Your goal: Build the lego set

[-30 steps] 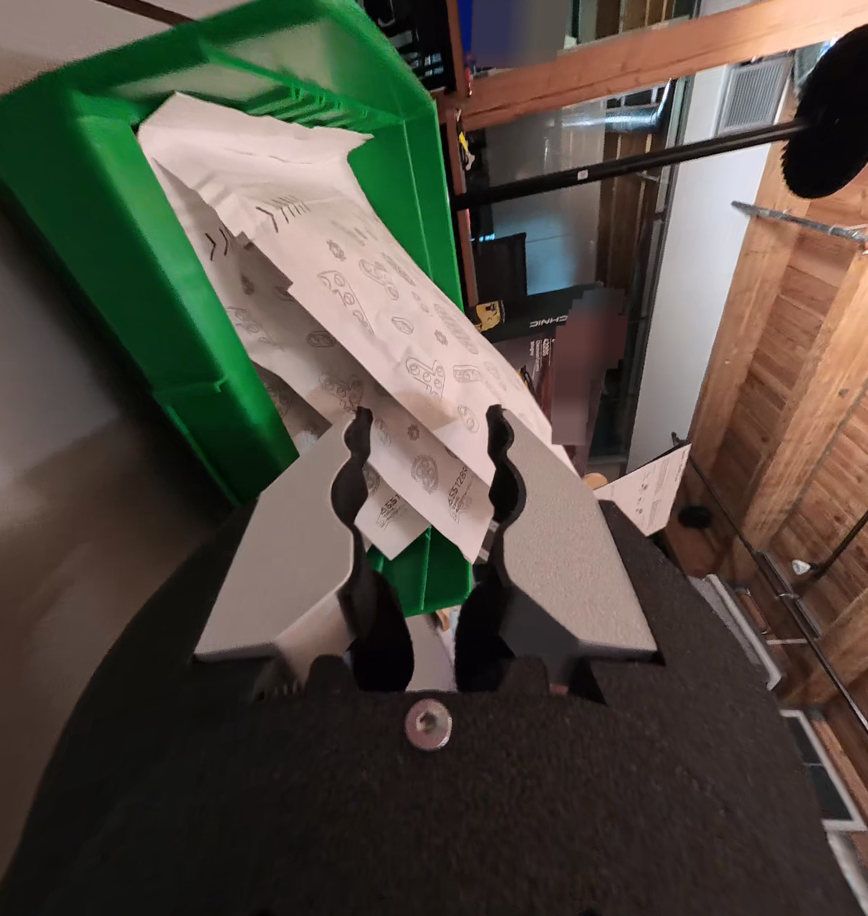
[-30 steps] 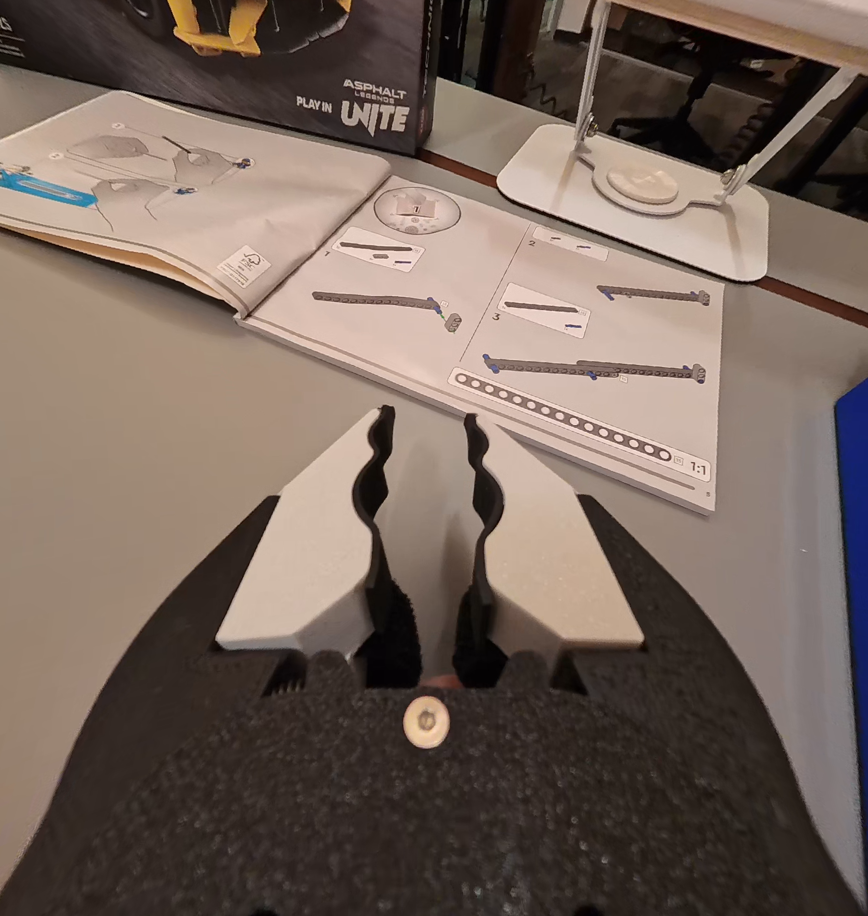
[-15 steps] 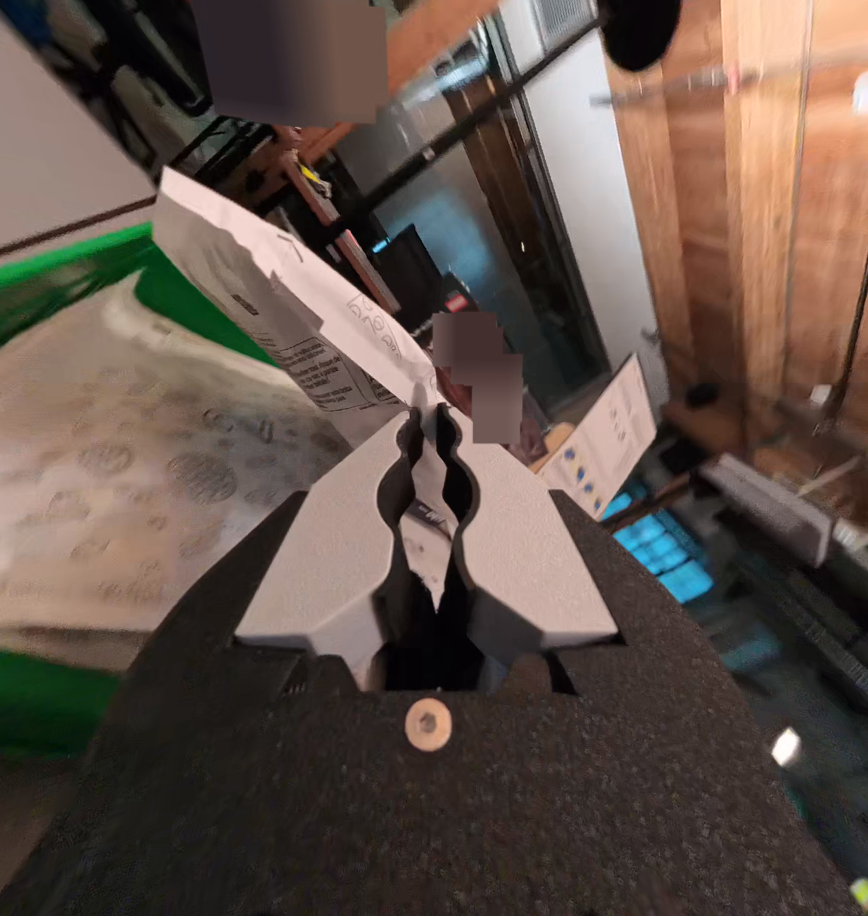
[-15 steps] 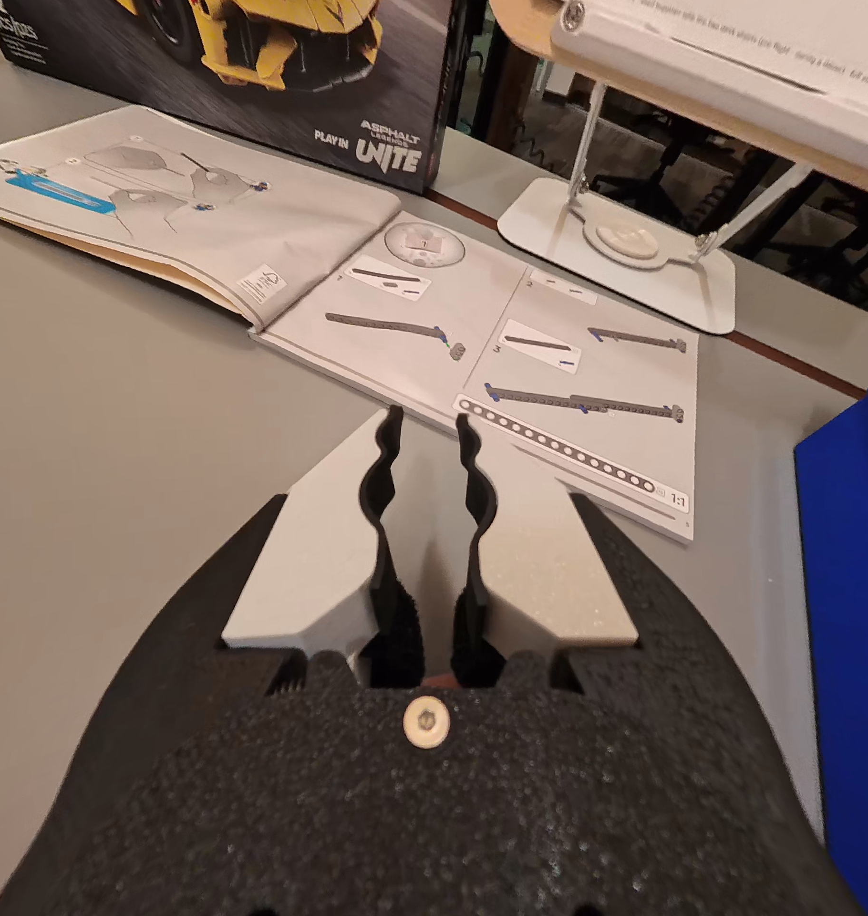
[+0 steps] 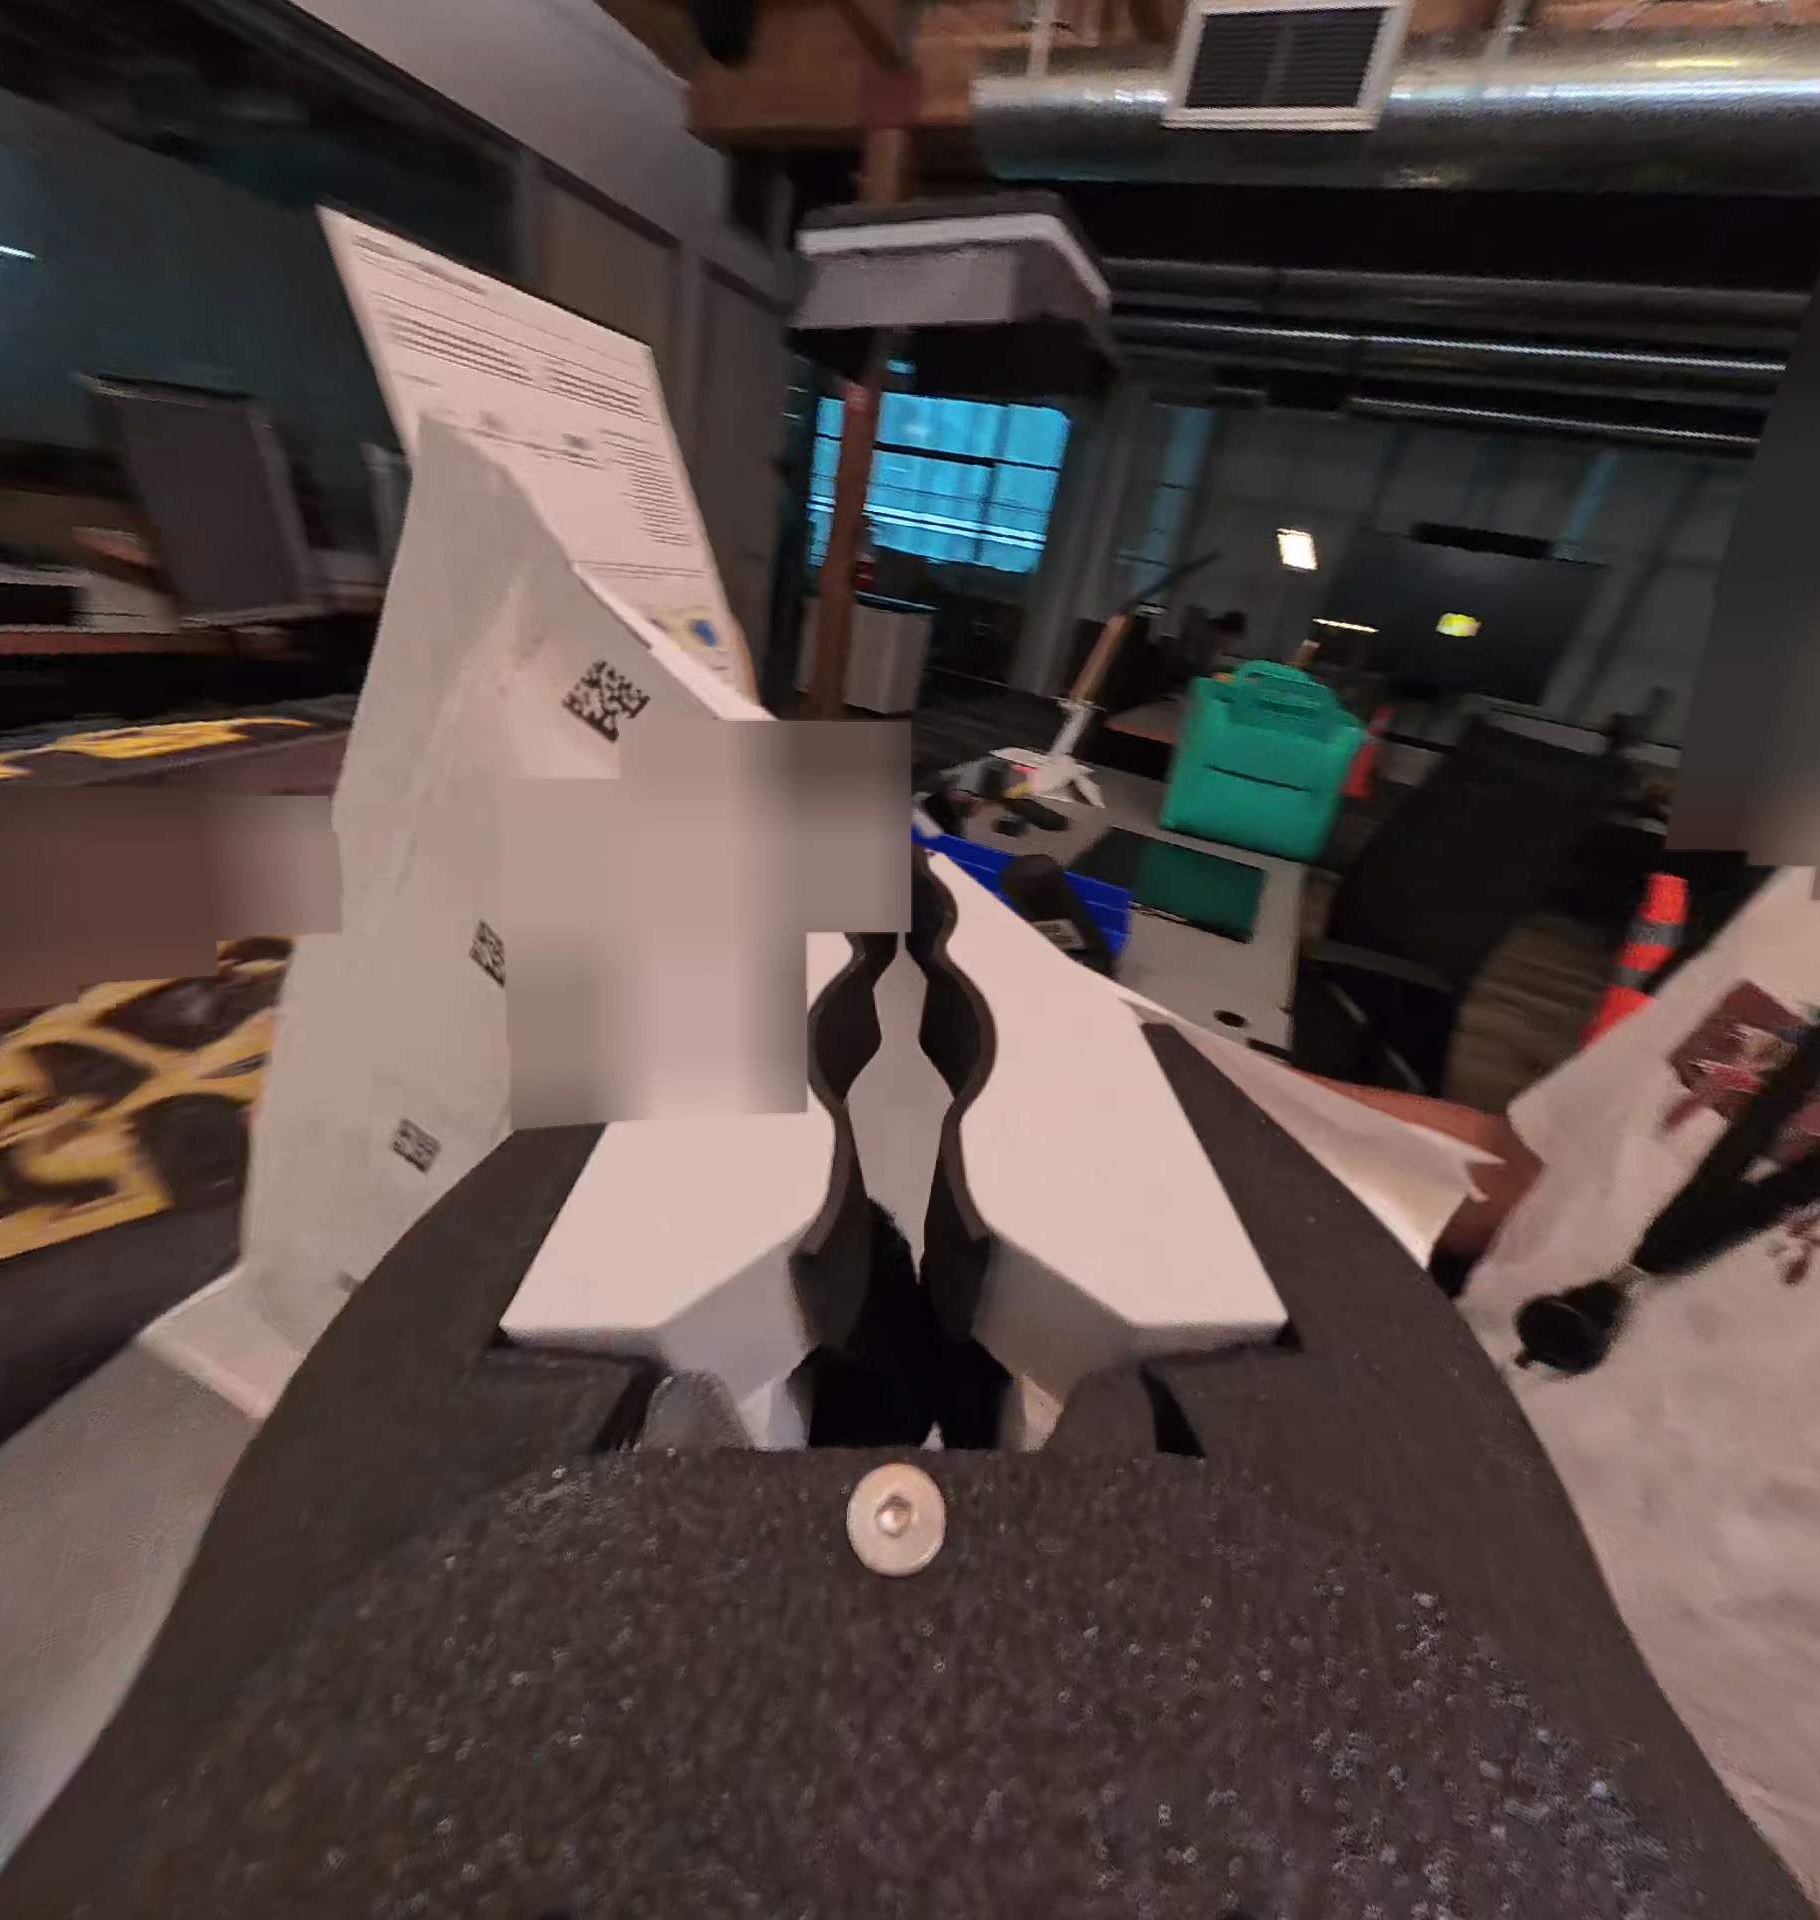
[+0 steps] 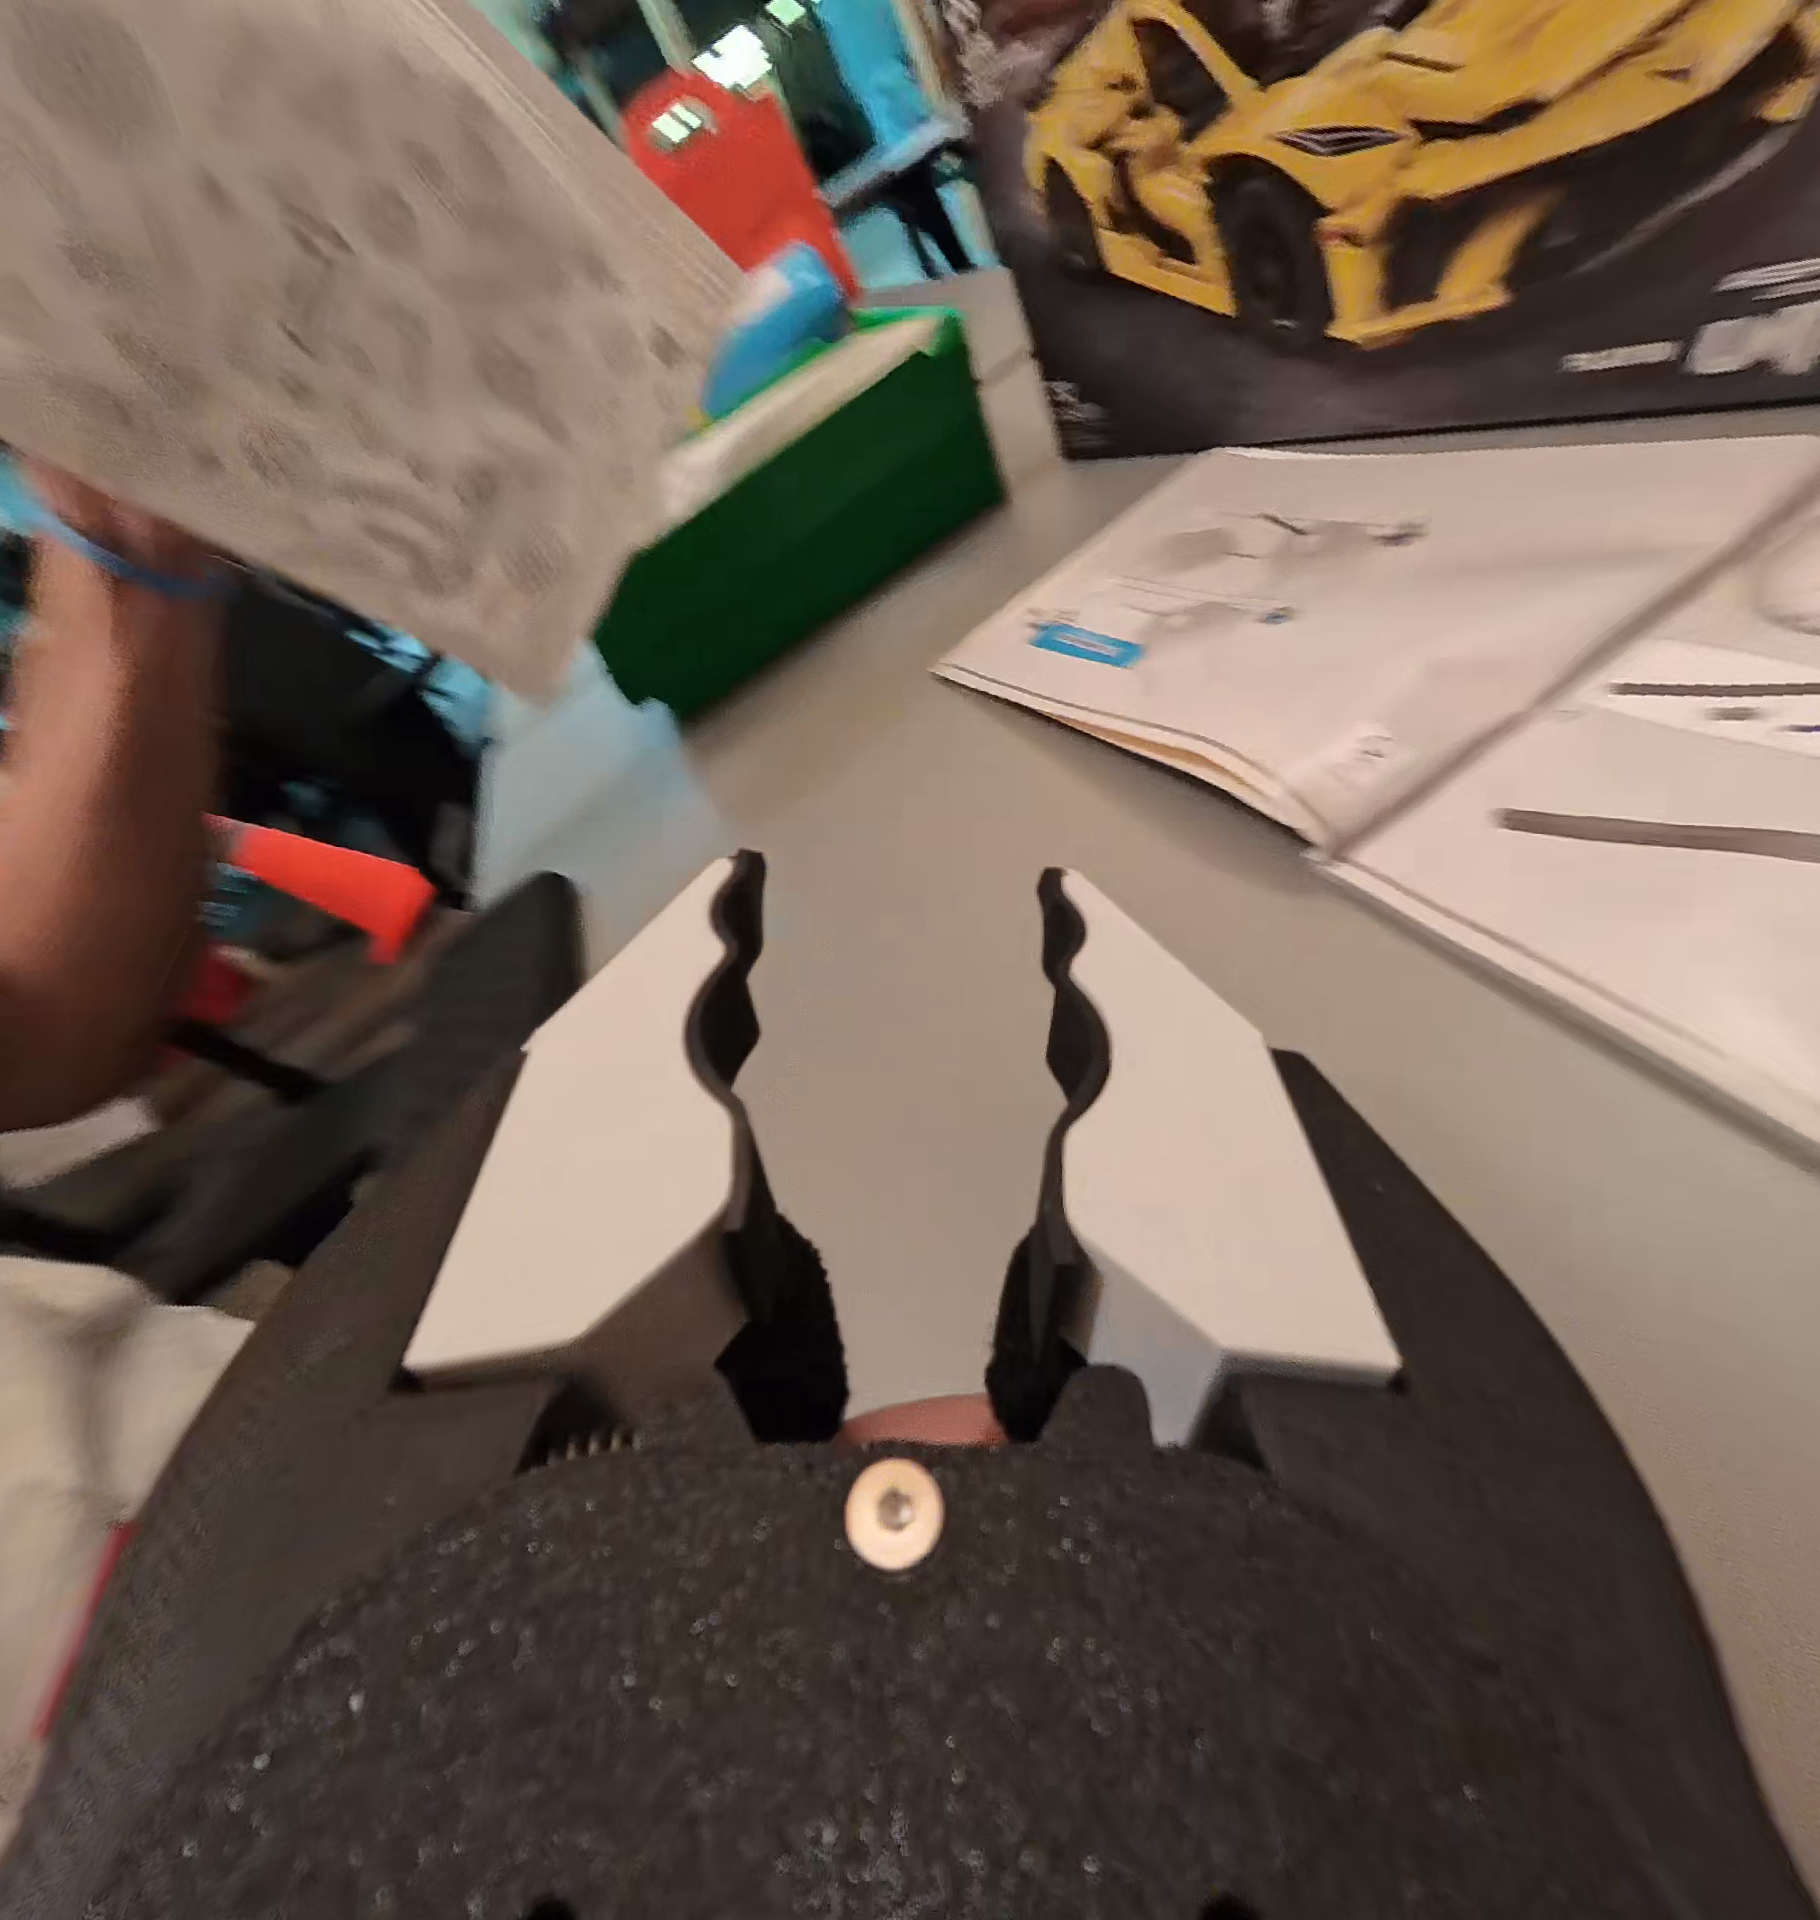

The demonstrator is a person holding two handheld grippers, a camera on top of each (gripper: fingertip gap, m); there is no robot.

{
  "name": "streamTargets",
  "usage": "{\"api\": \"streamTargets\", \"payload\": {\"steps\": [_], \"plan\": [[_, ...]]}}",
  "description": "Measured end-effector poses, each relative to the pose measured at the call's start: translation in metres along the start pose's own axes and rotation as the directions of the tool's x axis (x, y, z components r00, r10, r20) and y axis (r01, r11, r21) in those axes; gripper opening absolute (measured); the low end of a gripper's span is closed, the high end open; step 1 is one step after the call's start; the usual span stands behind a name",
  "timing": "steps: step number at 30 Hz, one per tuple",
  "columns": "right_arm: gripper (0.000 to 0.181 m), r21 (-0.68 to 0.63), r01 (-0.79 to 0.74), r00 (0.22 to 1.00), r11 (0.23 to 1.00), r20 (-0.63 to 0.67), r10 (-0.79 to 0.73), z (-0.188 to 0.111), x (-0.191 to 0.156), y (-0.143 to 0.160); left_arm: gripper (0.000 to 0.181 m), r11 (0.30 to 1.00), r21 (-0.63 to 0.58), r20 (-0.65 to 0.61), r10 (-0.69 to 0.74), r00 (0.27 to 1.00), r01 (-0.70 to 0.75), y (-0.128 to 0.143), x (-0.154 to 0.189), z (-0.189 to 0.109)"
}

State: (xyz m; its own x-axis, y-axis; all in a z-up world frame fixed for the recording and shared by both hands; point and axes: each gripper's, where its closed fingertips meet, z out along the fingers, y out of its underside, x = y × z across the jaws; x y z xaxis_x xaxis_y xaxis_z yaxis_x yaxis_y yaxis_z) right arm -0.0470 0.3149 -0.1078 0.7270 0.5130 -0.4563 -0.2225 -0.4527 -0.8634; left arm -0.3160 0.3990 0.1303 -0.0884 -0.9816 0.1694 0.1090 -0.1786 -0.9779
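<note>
Two grippers are at work. The left gripper is clamped on a white paper parts bag printed with small grey part outlines, lifted clear of the table; part of the bag is masked by a blur patch. In the right wrist view that same bag hangs high at the upper left, and the right gripper has its fingers spread wide and empty over the smooth grey tabletop.

The step in hand looks like opening the first bag. Next, the right gripper probably needs to reach up, pinch the bag's free edge and pull against the left.

Across the table lie the open white instruction booklet, the dark box picturing a yellow car and a green plastic bin. Behind is a dim workshop with ducting.
</note>
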Motion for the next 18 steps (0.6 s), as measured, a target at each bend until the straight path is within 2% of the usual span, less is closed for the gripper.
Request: {"api": "streamTargets", "payload": {"steps": [5,8,10,11,13,15,18], "plan": [[0.069,0.123,-0.203,0.944,0.972,0.287,0.161,-0.001,-0.033,-0.023,0.0,0.998,-0.042,-0.327,-0.049,0.944,0.037,0.025,0.063,0.075],[0.088,0.103,-0.36,0.844,0.927,0.46,0.277,-0.006,-0.038,-0.023,0.0,0.994,-0.105,-0.416,-0.064,0.907,0.022,0.053,0.079,0.113],[0.089,0.106,-0.44,0.766,0.892,0.562,0.312,-0.016,-0.044,-0.03,0.0,0.987,-0.157,-0.447,-0.088,0.89,0.019,0.08,0.079,0.13],[0.077,0.125,-0.434,0.759,0.892,0.585,0.287,-0.021,-0.046,-0.034,0.0,0.982,-0.187,-0.455,-0.114,0.883,0.03,0.095,0.076,0.136],[0.025,0.182,-0.338,0.811,0.923,0.554,0.188,-0.028,-0.045,-0.035,0.0,0.968,-0.245,-0.425,-0.16,0.891,0.057,0.124,0.061,0.143],[0.014,0.206,-0.255,0.877,0.945,0.46,0.137,-0.034,-0.036,-0.031,0.0,0.952,-0.288,-0.335,-0.2,0.921,0.102,0.146,0.035,0.142],[0.011,0.166,-0.071,0.947,0.984,0.32,0.014,-0.037,-0.037,-0.019,0.003,0.915,-0.369,-0.217,-0.253,0.943,0.16,0.179,0.007,0.136]]}}
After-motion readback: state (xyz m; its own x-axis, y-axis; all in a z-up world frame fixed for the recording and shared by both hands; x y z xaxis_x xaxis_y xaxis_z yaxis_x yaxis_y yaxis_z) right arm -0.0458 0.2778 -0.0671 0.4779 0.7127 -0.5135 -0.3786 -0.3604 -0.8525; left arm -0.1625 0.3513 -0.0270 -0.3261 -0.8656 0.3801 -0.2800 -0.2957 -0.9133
